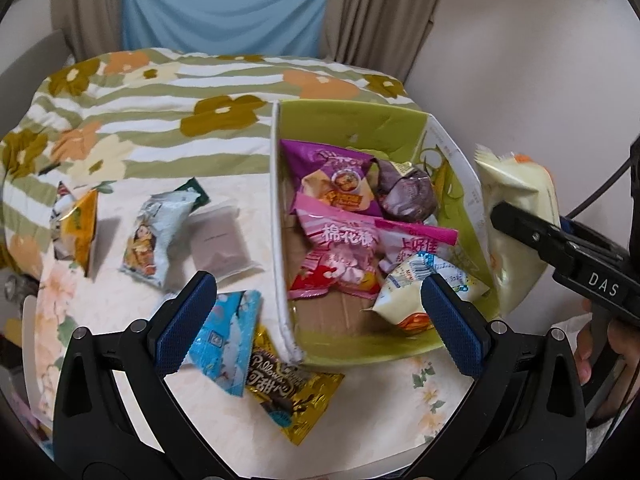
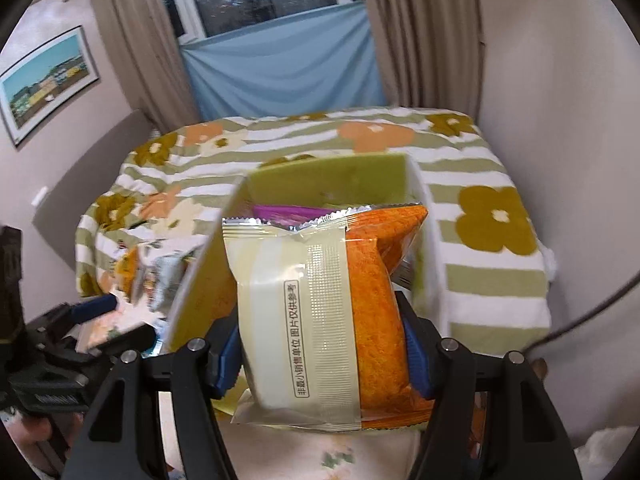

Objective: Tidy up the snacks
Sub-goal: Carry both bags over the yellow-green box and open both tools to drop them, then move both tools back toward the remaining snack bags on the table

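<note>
A green box [image 1: 352, 120] stands on the table and holds several snack packs, among them a purple bag [image 1: 336, 176] and a pink bag [image 1: 344, 256]. My left gripper [image 1: 320, 320] is open and empty, low over the box's near left corner. My right gripper [image 2: 320, 356] is shut on a cream and orange cake pack [image 2: 320, 312], held upright just outside the box's right wall; the pack also shows in the left wrist view [image 1: 516, 208]. Loose on the table left of the box lie a gold pack [image 1: 296, 396], a blue pack [image 1: 228, 344], a white pack [image 1: 152, 236], a grey-brown pack [image 1: 220, 240] and an orange pack [image 1: 76, 228].
A flowered striped blanket [image 1: 160, 92] covers the far side of the table. Curtains and a blue cloth [image 1: 228, 4] hang behind. A wall [image 1: 540, 60] stands close on the right. A picture [image 2: 44, 80] hangs on the left wall.
</note>
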Tool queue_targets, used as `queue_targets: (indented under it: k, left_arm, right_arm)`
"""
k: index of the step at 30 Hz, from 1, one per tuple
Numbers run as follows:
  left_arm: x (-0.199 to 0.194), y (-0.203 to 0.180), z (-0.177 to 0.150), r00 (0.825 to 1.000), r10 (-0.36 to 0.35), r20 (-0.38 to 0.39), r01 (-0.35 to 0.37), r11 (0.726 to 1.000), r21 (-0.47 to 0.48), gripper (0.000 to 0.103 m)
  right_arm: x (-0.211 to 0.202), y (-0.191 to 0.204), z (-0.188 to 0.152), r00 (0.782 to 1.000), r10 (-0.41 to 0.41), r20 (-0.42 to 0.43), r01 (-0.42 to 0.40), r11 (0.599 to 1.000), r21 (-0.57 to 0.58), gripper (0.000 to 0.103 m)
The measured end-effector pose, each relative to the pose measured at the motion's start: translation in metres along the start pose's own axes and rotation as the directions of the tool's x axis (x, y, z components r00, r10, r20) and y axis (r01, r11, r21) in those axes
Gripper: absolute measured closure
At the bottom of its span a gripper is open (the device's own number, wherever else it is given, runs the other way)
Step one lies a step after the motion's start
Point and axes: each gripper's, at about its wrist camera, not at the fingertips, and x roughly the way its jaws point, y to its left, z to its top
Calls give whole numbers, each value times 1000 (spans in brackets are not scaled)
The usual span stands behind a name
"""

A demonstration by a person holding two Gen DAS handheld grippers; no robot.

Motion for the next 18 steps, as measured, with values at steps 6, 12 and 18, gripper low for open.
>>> queue_targets:
  k: [6, 12, 18]
  left_arm:
    - [-4, 7, -6, 1000, 30, -1, -30, 999, -12, 1]
    - [-4, 18, -16, 999, 36, -17, -37, 999, -38, 1]
    - [-6, 23, -25, 999, 35, -24, -36, 998, -43, 1]
  right_arm:
    - [18, 20, 8, 997, 80, -25, -80, 997, -19, 38]
    - [11, 26, 3, 993, 117, 30, -116, 993, -22, 5]
    - [9, 19, -10, 994, 109, 23, -109, 994, -18, 5]
